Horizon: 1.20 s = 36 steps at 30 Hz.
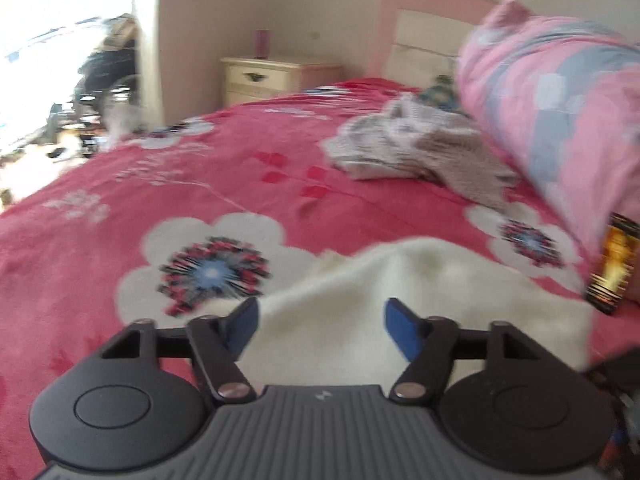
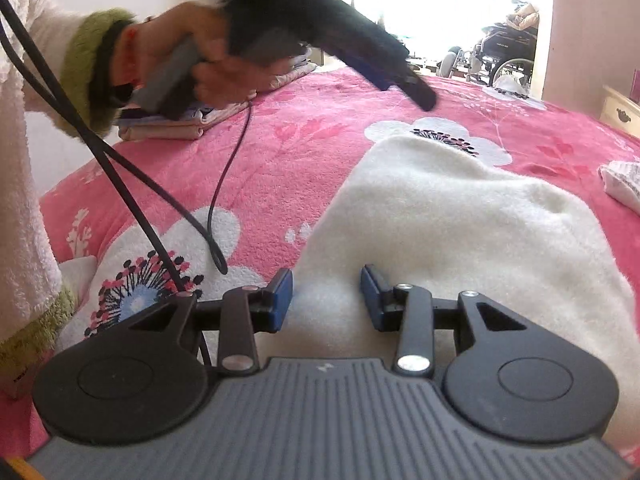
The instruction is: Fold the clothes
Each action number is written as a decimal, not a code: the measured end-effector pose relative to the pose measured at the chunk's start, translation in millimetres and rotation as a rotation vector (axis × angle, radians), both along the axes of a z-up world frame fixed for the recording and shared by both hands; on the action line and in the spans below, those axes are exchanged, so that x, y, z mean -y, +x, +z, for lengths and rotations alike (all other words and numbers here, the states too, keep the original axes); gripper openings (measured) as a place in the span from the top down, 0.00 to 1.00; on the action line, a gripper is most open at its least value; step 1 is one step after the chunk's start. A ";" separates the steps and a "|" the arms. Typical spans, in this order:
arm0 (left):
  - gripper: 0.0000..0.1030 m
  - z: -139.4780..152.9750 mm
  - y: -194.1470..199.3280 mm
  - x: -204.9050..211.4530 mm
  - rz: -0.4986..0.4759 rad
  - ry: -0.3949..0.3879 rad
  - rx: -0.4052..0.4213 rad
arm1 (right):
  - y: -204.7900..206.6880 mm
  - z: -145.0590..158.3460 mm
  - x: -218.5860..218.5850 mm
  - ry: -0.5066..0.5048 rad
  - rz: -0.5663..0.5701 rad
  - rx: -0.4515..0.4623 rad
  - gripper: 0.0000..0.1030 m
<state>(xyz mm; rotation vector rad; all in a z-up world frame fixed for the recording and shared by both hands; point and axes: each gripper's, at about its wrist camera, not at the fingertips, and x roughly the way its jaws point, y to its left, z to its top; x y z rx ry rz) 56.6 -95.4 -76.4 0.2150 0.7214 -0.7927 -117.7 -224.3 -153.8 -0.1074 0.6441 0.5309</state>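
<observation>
A fluffy white garment (image 2: 460, 216) lies spread on the pink flowered bed cover (image 2: 304, 152). My right gripper (image 2: 326, 294) sits low at the garment's near edge. The white fleece fills the gap between its blue pads (image 2: 282, 296), which press on it from both sides. My left gripper (image 2: 418, 94), held by a hand in a green-cuffed sleeve (image 2: 92, 68), hangs in the air above the bed, away from the cloth. In the left wrist view its jaws (image 1: 320, 312) stand apart with nothing gripped, and the white garment (image 1: 420, 280) lies below them.
A crumpled grey-white garment (image 1: 404, 148) lies further up the bed beside a rolled pink quilt (image 1: 560, 100). A folded stack of clothes (image 2: 180, 124) sits at the bed's far left corner. Black cables (image 2: 216, 216) trail over the cover. A dark box (image 1: 612, 268) and a nightstand (image 1: 276, 76) are nearby.
</observation>
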 end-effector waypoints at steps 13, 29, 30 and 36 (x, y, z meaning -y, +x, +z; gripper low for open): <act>0.43 -57.5 -8.4 14.4 -0.063 0.125 -0.003 | -3.8 0.6 -5.0 -0.001 -0.021 -0.003 0.60; 0.35 -59.3 -6.3 12.2 0.005 0.122 -0.039 | 0.4 56.7 35.8 0.197 -0.206 0.098 0.28; 0.35 -59.3 -6.4 12.8 0.007 0.122 -0.040 | 1.4 55.4 39.4 0.174 -0.258 0.111 0.22; 0.33 -59.3 -6.1 14.1 0.013 0.120 -0.044 | 24.6 13.2 47.1 0.018 -0.482 -0.077 0.14</act>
